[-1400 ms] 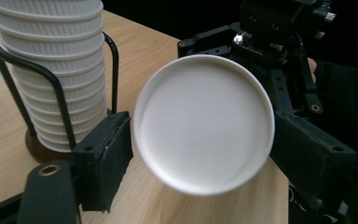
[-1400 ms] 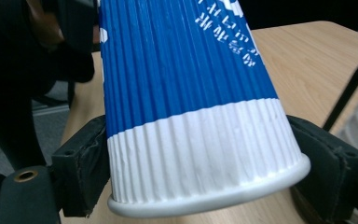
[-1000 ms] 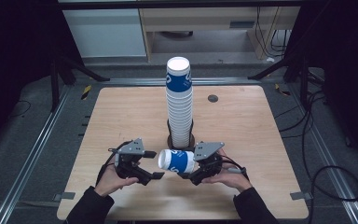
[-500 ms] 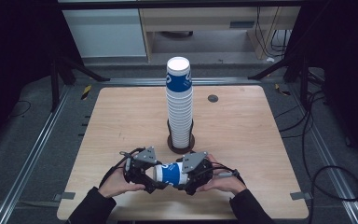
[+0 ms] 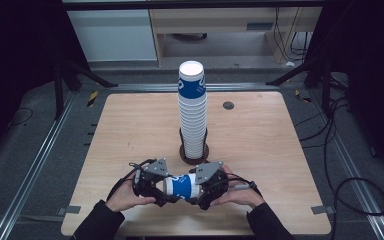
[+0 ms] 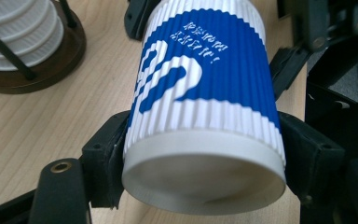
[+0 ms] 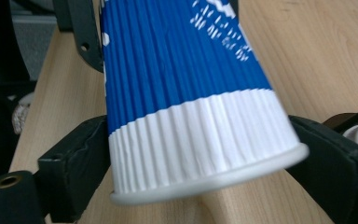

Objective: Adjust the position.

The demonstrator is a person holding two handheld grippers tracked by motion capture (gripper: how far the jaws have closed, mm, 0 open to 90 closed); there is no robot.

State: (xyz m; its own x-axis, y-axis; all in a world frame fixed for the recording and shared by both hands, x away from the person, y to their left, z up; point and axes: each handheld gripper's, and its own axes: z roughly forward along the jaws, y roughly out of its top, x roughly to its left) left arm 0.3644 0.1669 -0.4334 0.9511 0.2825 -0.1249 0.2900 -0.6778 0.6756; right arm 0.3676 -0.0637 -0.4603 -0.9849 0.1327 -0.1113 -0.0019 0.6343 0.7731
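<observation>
Cup: a blue-and-white ribbed paper cup (image 5: 182,186) lies on its side, held above the near edge of the table (image 5: 280,165), right between the two grippers.
Cup inside: in the left gripper view the open mouth (image 6: 205,186) faces the camera and looks empty; the right gripper view shows the base end (image 7: 205,182).
Left gripper: the left gripper (image 5: 164,190) has just been closing its fingers, and there they are, one black finger (image 6: 105,163) pressed on each side of the cup near the rim, a firm grip.
Right gripper: the right gripper (image 5: 196,191) has just been opening; its fingers (image 7: 81,158) sit at either side of the cup's base end, and whether they press on it or only touch it cannot be told.
Stack: a tall column of the same cups (image 5: 192,112) stands upright mid-table, nested one in another, blue cup on top.
Holder: the stack sits in a dark round base (image 5: 195,152) with thin upright rods, just beyond the grippers.
Other things: a small dark round disc (image 5: 228,105) lies on the table to the right of the stack, well apart from the hands.
In the way: the holder is close behind the held cup, not touching it.
</observation>
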